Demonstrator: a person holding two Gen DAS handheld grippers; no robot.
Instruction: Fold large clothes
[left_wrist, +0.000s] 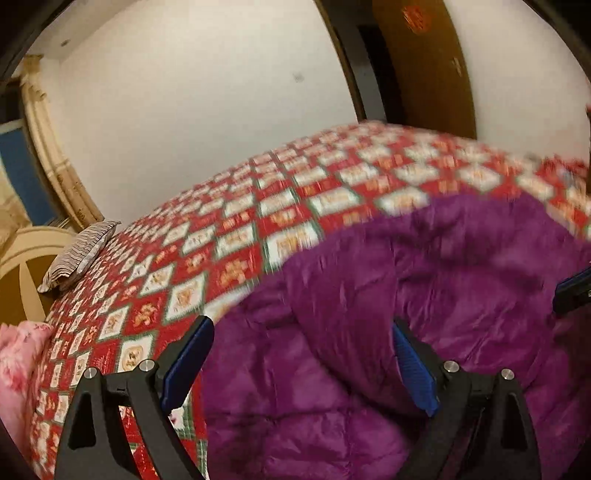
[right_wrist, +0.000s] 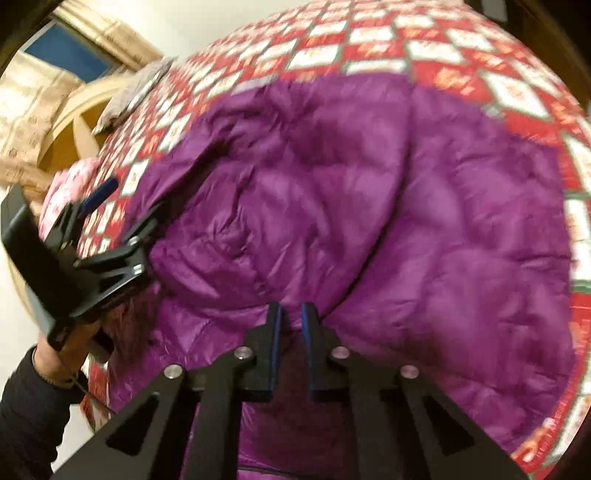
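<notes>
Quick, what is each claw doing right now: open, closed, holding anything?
Left claw: open wide over the purple jacket, gripping nothing.
Right claw: nearly closed, pinching the near edge of the purple jacket.

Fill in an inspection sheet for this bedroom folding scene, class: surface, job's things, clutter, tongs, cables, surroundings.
Surface: bed under a red-and-white patterned quilt.
Job's things: purple padded coat lying rumpled on the quilt, not yet folded.
Clutter: striped cushion at the far bed edge; pink fabric beside it.
Tongs: left tongs open, spread wide over the coat's edge; right tongs nearly shut, coat fabric bunched between the pads.
Cables: nothing seen.
Surroundings: white wall, wooden door, curtain; a dark sleeve holds the left tongs.
</notes>
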